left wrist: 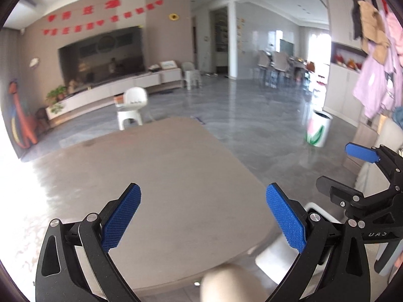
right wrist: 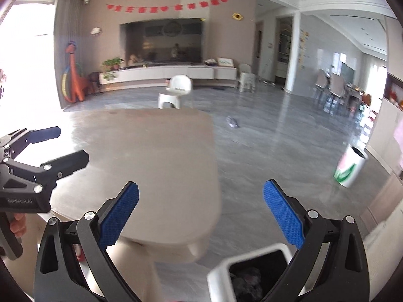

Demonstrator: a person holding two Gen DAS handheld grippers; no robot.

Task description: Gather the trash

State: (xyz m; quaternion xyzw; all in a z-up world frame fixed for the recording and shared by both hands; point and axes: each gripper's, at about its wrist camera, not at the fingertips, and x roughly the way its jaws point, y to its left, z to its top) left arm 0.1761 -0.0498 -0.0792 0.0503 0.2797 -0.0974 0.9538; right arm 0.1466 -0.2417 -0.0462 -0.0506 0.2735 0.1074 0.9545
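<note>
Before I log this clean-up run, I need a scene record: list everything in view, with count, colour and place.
Table: one, beige, straight ahead.
Trash bin: one, white, floor below right gripper, dark contents.
Patterned bin: one, white with green and pink, floor at right.
Crumpled scrap: one, grey, floor beyond table.
Stool: one, white, behind table.
TV: one, black, far wall.
Dinosaur toy: one, orange, left of TV.
Banners: red, above TV.
Left gripper: blue pads, open.
Right gripper: blue pads, open.
</note>
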